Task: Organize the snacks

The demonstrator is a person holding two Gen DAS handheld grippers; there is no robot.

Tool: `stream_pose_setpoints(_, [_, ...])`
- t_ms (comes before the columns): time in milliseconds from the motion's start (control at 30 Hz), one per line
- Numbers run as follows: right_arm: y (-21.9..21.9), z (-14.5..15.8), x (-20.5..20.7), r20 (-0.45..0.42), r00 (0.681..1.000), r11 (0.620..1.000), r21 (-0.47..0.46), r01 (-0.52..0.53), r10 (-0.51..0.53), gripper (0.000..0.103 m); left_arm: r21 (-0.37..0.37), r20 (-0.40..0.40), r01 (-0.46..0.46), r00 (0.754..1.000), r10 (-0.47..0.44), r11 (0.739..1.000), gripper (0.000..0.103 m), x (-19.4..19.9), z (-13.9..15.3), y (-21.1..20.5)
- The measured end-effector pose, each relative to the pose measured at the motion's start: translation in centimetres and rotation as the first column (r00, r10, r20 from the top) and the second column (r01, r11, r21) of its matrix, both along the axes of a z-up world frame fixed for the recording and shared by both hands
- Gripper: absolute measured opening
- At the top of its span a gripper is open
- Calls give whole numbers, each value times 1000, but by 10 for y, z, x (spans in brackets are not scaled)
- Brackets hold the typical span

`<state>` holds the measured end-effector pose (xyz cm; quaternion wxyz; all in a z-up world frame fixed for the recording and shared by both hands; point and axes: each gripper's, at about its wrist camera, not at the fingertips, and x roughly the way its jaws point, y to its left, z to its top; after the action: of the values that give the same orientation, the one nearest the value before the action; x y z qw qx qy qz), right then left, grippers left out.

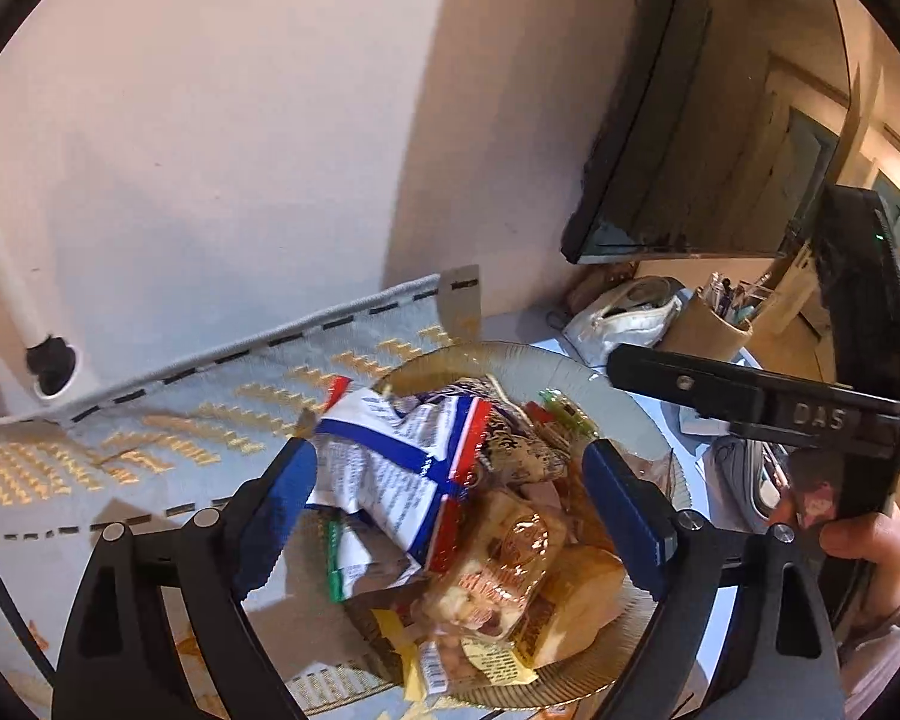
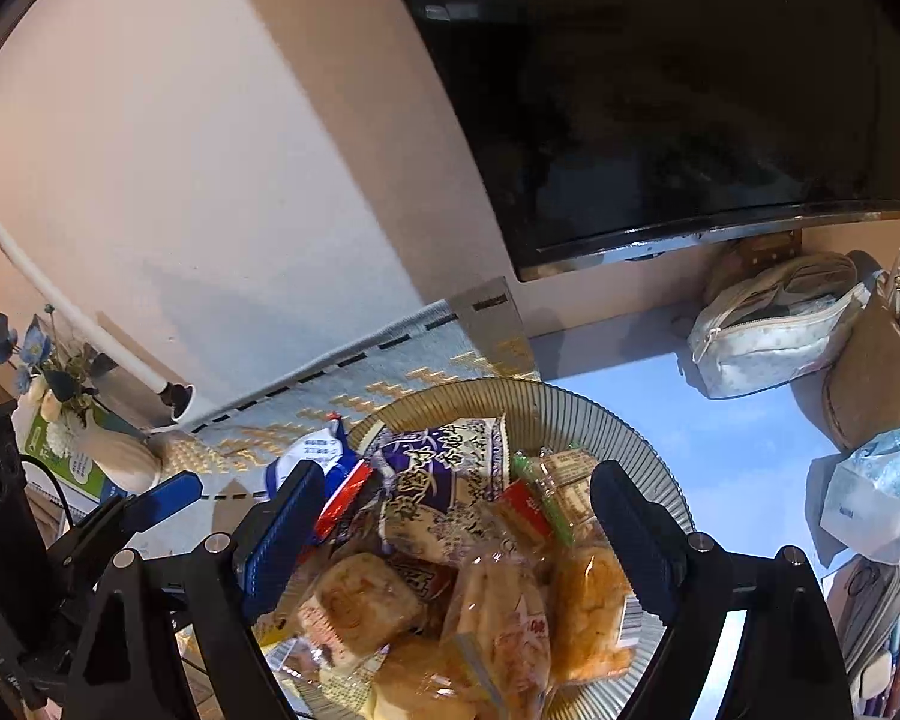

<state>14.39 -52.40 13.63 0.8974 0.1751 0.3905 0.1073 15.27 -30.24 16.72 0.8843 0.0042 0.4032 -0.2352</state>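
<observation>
A ribbed glass plate [image 1: 576,369] [image 2: 600,420] holds a heap of wrapped snacks. A white packet with blue and red stripes [image 1: 402,468] lies on its left side, also in the right wrist view [image 2: 318,450]. A purple-and-white packet [image 2: 444,480] sits in the middle, pastries in clear wrap [image 2: 510,630] [image 1: 510,570] at the front. My left gripper [image 1: 450,498] is open above the striped packet, holding nothing. My right gripper [image 2: 456,528] is open above the heap, holding nothing; part of it shows in the left wrist view [image 1: 750,402].
A patterned cloth [image 1: 150,444] covers the table's left part. A white pouch [image 2: 774,324], a brown pen holder [image 2: 876,372] and a tissue pack [image 2: 876,498] stand at the right. A dark screen [image 2: 660,90] hangs behind. A vase with flowers [image 2: 72,420] is at the left.
</observation>
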Motion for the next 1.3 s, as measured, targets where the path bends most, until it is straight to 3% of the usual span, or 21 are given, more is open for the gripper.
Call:
stream_pose_setpoints(133, [9, 8, -21, 36, 999, 1000, -11, -1, 2, 88, 69, 46, -83, 996, 80, 994, 89, -12, 4, 11])
stream_pose_setpoints(333, [39, 6, -68, 121, 992, 996, -89, -21, 32, 89, 209, 104, -220, 974, 202, 953, 89, -41, -8, 26])
stream_pose_setpoints(467, [66, -9, -104, 183, 981, 980, -194, -36, 72, 91, 233, 106, -268, 962, 250, 935, 89, -60, -28, 30])
stream_pose_setpoints(733, [80, -60, -146, 262, 960, 925, -380, 8, 99, 93, 203, 50, -325, 946, 322, 924, 89, -87, -76, 26])
stream_pose_setpoints(967, [55, -83, -146, 226, 972, 950, -312, 8, 66, 93, 216, 106, -385, 923, 370, 897, 89, -104, -89, 7])
stream_pose_setpoints(1300, [44, -92, -145, 213, 975, 956, -294, -3, 69, 93, 237, 135, -417, 909, 395, 877, 89, -106, -93, -7])
